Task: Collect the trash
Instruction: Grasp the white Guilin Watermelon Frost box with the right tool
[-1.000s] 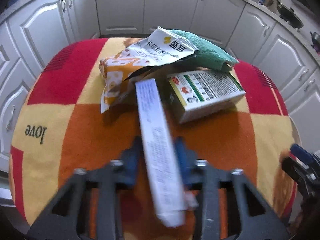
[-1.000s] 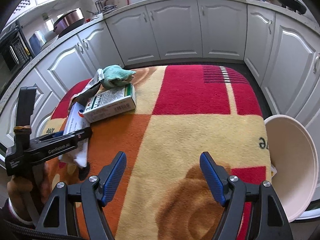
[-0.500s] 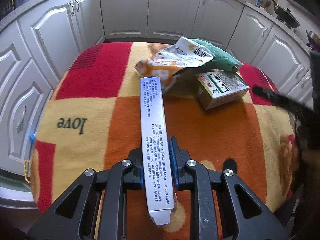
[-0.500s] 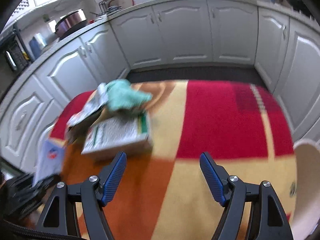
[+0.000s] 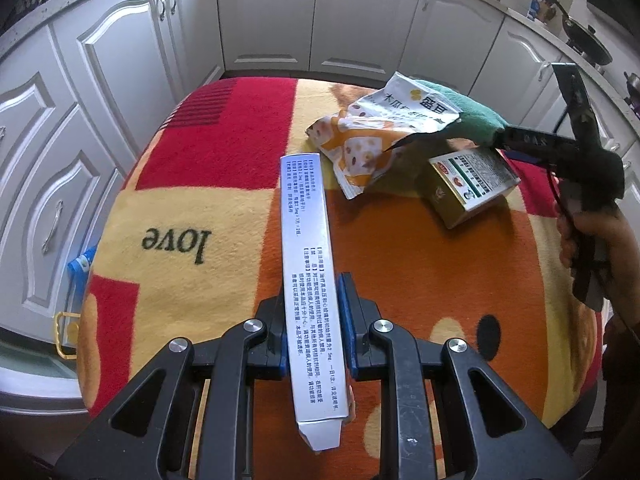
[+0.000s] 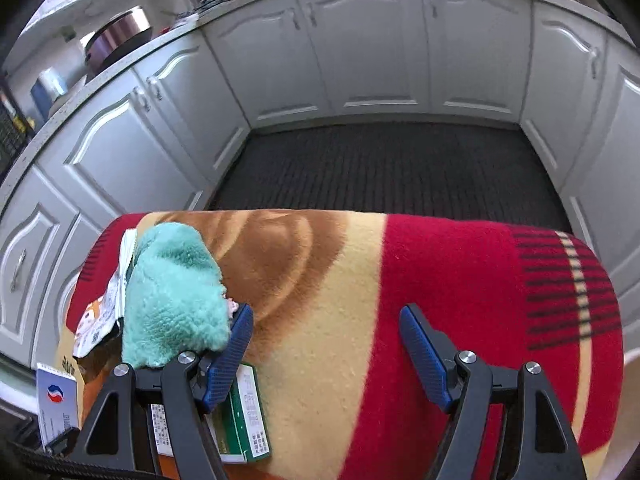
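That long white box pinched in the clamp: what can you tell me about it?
The long white box is a slim carton, seemingly thin cardboard, with small dark print down its upper face. The left gripper is shut on it: blue pads press both long sides, well back from the middle. It points away from the camera above the patterned blanket; whether it touches the blanket cannot be told. The near end flap looks partly open. The right wrist view shows an end with a red and blue logo.

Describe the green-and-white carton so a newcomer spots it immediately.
On the red, orange and yellow blanket, find the far trash pile. The carton lies beside the torn snack bag, below the teal cloth. It alone is a squat box with a green stripe.
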The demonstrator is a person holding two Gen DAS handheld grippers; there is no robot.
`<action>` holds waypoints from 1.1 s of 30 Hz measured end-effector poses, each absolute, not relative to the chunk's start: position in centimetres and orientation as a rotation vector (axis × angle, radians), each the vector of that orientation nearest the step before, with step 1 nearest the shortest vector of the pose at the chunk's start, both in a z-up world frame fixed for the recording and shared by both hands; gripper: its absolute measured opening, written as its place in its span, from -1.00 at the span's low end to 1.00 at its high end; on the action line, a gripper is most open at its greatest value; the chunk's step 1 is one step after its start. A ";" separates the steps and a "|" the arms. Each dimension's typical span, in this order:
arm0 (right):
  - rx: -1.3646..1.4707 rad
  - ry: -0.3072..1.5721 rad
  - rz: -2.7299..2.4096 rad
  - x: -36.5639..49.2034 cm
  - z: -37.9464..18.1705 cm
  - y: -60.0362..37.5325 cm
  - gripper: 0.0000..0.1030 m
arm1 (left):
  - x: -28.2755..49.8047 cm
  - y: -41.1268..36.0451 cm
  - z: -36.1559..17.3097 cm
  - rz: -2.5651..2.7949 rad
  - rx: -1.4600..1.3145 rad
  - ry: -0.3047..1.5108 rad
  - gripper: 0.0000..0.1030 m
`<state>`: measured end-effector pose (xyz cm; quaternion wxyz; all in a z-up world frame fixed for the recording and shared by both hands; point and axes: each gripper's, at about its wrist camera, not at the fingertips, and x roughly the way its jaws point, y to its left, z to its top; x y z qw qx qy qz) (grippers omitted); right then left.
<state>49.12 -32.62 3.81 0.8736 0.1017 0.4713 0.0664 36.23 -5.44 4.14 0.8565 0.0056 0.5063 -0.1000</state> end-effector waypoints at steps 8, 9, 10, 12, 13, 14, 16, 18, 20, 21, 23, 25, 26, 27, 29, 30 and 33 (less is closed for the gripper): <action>-0.049 1.066 0.329 43.2 4.4 -29.1 0.43 | 36.0 -4.3 4.4 -0.198 -0.010 1.053 -0.65; -0.080 1.075 0.359 41.7 4.4 -28.3 0.42 | 36.0 -4.0 4.3 -0.197 -0.014 1.053 -0.65; -0.097 1.079 0.385 40.3 4.2 -27.8 0.43 | 35.9 -3.7 4.3 -0.193 -0.015 1.054 -0.65; -0.125 1.080 0.431 37.9 4.1 -26.6 0.43 | 35.8 -3.3 4.3 -0.185 -0.022 1.056 -0.66; -0.140 1.065 0.441 36.8 4.1 -26.1 0.42 | 35.7 -3.0 4.4 -0.183 -0.028 1.055 -0.66; -0.146 1.052 0.431 36.1 4.3 -25.9 0.42 | 35.6 -2.7 4.5 -0.181 -0.031 1.054 -0.65; -0.101 1.046 0.408 35.5 4.8 -26.0 0.42 | 35.2 -2.5 4.8 -0.178 -0.030 1.047 -0.66; -0.038 1.039 0.401 35.4 5.5 -26.2 0.42 | 34.9 -2.2 5.0 -0.178 -0.030 1.040 -0.65; 0.001 1.022 0.373 35.4 6.6 -26.0 0.43 | 34.5 -2.0 5.2 -0.177 -0.031 1.035 -0.66; 0.016 1.012 0.367 35.4 7.1 -25.5 0.43 | 34.5 -1.8 5.2 -0.175 -0.031 1.034 -0.66; 0.047 1.006 0.382 35.9 7.6 -24.2 0.43 | 34.3 -1.6 5.3 -0.170 -0.031 1.030 -0.66; 0.049 1.016 0.382 36.9 7.5 -22.1 0.43 | 34.1 -1.2 5.3 -0.161 -0.034 1.029 -0.65; 0.046 1.016 0.376 37.3 7.1 -21.4 0.43 | 34.0 -1.1 5.3 -0.158 -0.037 1.031 -0.66; 0.042 1.019 0.370 37.8 6.8 -20.3 0.43 | 33.9 -1.0 5.3 -0.157 -0.040 1.032 -0.66; 0.043 1.036 0.371 38.4 5.9 -18.8 0.37 | 33.7 -1.0 5.4 -0.160 -0.040 1.033 -0.66; 0.045 1.045 0.374 38.4 5.6 -18.4 0.11 | 33.5 -1.2 5.4 -0.160 -0.036 1.030 -0.66; 0.055 1.039 0.378 38.1 4.9 -18.2 0.03 | 33.1 -1.8 5.7 -0.173 -0.019 1.019 -0.65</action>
